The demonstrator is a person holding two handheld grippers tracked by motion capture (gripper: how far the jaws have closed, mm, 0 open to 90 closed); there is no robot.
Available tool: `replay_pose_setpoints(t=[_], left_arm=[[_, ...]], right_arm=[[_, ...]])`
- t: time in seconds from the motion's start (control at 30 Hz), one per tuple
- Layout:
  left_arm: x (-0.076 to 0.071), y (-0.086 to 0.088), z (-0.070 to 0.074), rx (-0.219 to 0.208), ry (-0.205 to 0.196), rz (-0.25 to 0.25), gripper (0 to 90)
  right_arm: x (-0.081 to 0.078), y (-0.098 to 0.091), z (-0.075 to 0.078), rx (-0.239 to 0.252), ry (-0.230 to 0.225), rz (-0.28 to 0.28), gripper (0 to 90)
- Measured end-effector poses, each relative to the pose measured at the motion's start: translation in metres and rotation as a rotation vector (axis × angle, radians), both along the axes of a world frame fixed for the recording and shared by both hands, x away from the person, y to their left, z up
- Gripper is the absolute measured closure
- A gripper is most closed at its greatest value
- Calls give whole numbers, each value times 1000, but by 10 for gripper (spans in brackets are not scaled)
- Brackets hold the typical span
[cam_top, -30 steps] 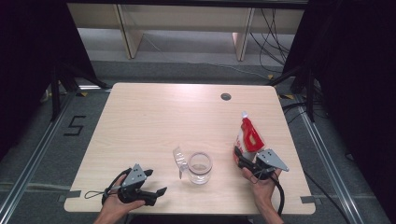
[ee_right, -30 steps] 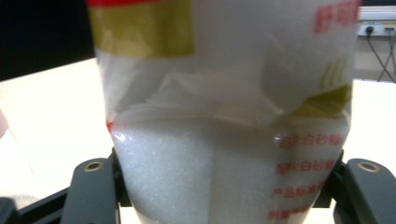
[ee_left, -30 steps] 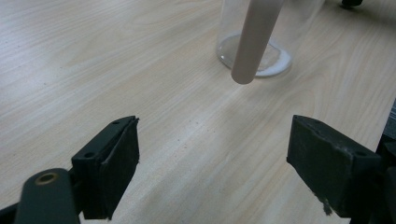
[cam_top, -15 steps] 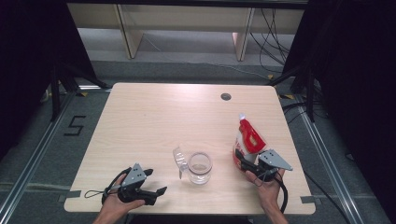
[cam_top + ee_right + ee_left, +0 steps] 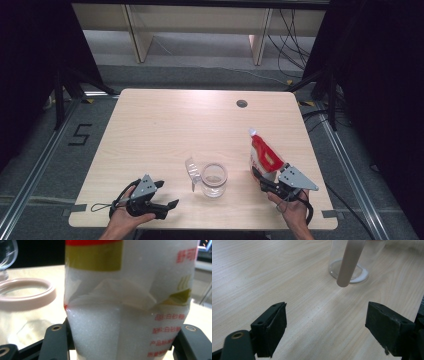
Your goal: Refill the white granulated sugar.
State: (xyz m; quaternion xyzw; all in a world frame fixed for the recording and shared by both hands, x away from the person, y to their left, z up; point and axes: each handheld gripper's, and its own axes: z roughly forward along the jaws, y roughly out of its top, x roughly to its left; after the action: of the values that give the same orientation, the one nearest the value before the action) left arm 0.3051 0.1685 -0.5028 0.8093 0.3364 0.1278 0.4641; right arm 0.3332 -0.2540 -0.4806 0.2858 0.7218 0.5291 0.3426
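Note:
A red-and-white bag of white granules (image 5: 262, 155) stands upright at the table's right front, with my right gripper (image 5: 260, 179) shut on its lower part. In the right gripper view the bag (image 5: 125, 290) sits between both jaws, which have just been closing on it. A clear glass jar (image 5: 214, 179) with a pink rim (image 5: 25, 292) stands left of the bag, its clear lid (image 5: 192, 170) swung open to the left. My left gripper (image 5: 167, 194) rests open at the front left, empty, and the jar (image 5: 359, 267) is ahead of its jaws (image 5: 325, 327).
The pale wooden table (image 5: 165, 130) has a round cable hole (image 5: 242, 103) near its far right. Black frames and cables stand beyond the far edge.
My right gripper has carried the bag a little to the left, toward the jar. The left gripper and the jar have stayed put.

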Motion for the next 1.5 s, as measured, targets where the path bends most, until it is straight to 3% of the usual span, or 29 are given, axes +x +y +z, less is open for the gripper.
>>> replay_pose_setpoints(t=[0.07,0.1,0.17,0.4,0.53,0.57,0.6,0.63,0.77,0.8,1.07,1.23,1.33,1.37,1.4,1.43,1.5], left_arm=[[0,0,0,3,-2,-2,169],[0,0,0,2,-3,-2,169],[0,0,0,0,0,2,169],[0,-1,-1,-1,-1,1,169],[0,-1,-1,2,-1,4,169],[0,0,-1,5,3,1,169],[1,1,0,36,0,0,169],[0,0,0,19,0,7,169],[1,1,0,16,-10,-10,169],[1,1,0,18,-11,-12,169],[0,-1,-1,-10,4,6,169],[0,0,-1,5,3,2,169],[1,1,0,38,-1,4,169],[1,1,0,27,-2,4,170],[1,0,0,22,3,3,169],[0,-1,-1,3,0,1,169],[0,-1,-1,5,-6,-5,170]], right_arm=[[-3,-1,3,-62,-38,19,397],[-5,0,4,-54,-45,28,397],[-10,0,7,-100,-58,38,397],[-25,2,13,-325,-136,68,399],[-29,4,14,-343,-154,91,400],[-29,4,15,-376,-171,101,400],[-30,5,15,-388,-173,101,400],[-30,5,16,-395,-179,101,401],[-31,4,18,-435,-198,99,402],[-30,3,20,-488,-230,100,402],[-30,5,23,-601,-291,109,403],[-27,9,22,-639,-302,112,404],[-24,11,21,-661,-319,118,405],[-22,12,22,-683,-345,132,405],[-23,12,21,-670,-325,120,405],[-22,13,21,-684,-329,120,406],[-18,13,22,-708,-352,130,406]])
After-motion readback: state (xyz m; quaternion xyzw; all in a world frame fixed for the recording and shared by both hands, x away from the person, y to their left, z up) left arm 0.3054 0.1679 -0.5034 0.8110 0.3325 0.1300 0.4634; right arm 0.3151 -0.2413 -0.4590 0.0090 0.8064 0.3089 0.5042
